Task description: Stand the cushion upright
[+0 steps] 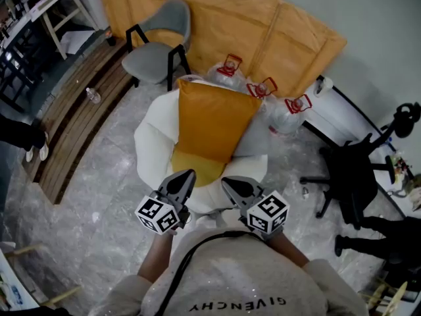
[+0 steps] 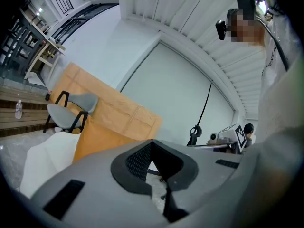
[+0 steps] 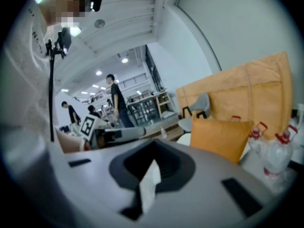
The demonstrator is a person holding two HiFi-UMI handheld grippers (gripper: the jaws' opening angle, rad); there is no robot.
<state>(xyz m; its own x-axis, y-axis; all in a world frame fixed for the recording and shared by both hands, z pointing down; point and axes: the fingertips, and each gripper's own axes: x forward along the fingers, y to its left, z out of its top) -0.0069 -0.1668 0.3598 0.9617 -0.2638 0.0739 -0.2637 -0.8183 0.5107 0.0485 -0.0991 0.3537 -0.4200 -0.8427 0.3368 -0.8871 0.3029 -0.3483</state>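
Observation:
An orange cushion (image 1: pixel 212 118) stands upright on a white armchair (image 1: pixel 152 143), leaning against its back. It also shows in the left gripper view as an orange cushion (image 2: pixel 97 139) and in the right gripper view as the cushion (image 3: pixel 220 137) ahead. My left gripper (image 1: pixel 187 175) is shut and empty, close to my body, short of the chair's front edge. My right gripper (image 1: pixel 227 184) is beside it, shut and empty too. Neither touches the cushion. The jaws of the left gripper (image 2: pixel 154 164) and the right gripper (image 3: pixel 151 169) meet with nothing between them.
A grey chair (image 1: pixel 158 45) stands behind the armchair, and a large tan sheet (image 1: pixel 263 25) leans on the wall. Three water jugs (image 1: pixel 263 91) sit at the armchair's right. A black office chair (image 1: pixel 352 173) is further right, a wooden platform (image 1: pixel 79 114) at the left. People (image 3: pixel 114 101) stand in the background.

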